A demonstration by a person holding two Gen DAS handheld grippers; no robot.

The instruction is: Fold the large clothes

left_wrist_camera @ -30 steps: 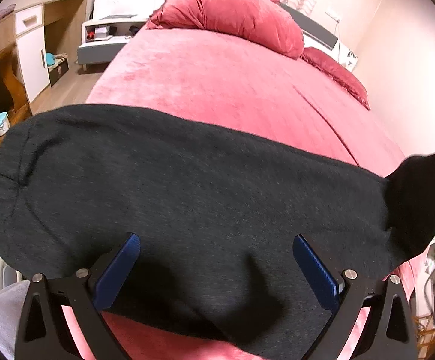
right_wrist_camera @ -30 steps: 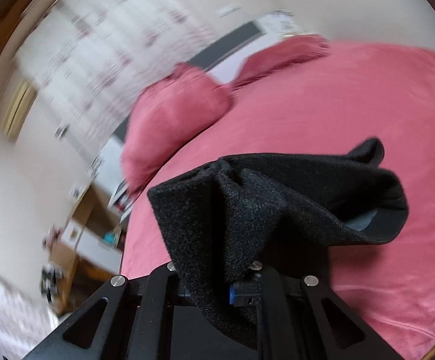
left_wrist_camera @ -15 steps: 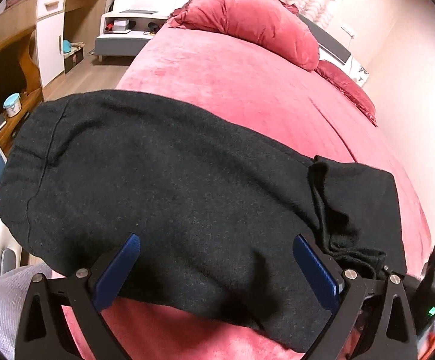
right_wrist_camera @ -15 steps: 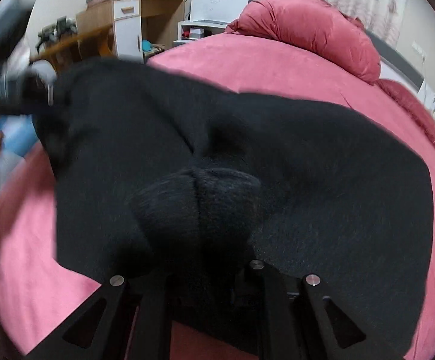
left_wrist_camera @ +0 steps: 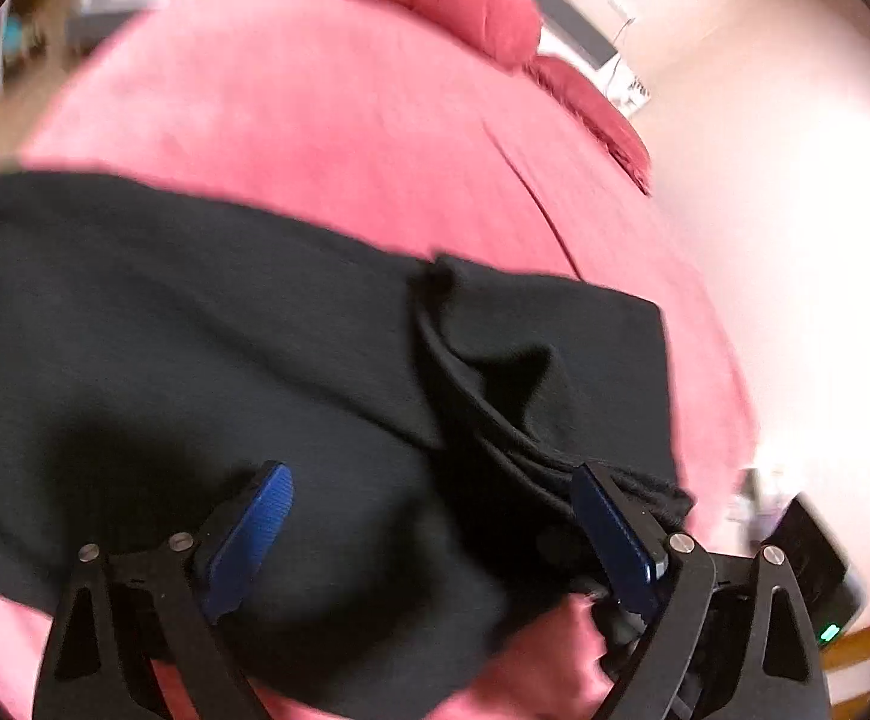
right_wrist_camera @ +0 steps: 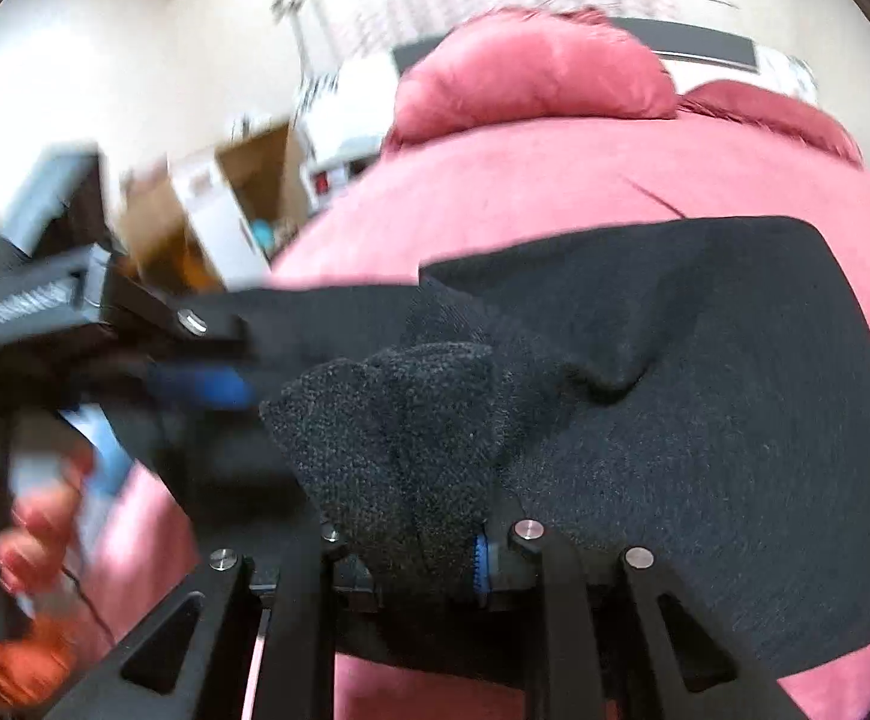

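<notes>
So the black knit garment (left_wrist_camera: pixel 207 348) is spread across the near end of the pink bed (left_wrist_camera: pixel 327 138), well short of the red pillows (right_wrist_camera: pixel 531 84) at the head. One end has been laid back over the rest, and the doubled layer sits on the side nearest the right tongs (right_wrist_camera: pixel 429 546). A bunched wad of that fabric is pinched between the right tongs, whose jaws have just been easing apart, though the cloth is not yet dropped. The left tongs (left_wrist_camera: pixel 429 540) are spread wide above the garment, with the jaws drawing in slightly and nothing gripped.

Handling guess: it's soft, floppy and fairly thick, so no shape gets held and a one-point grab just bunches it. Probably best taken at corners or along a hem, both ends together. It looks grippy, not slippery, and nothing fragile about it.
</notes>
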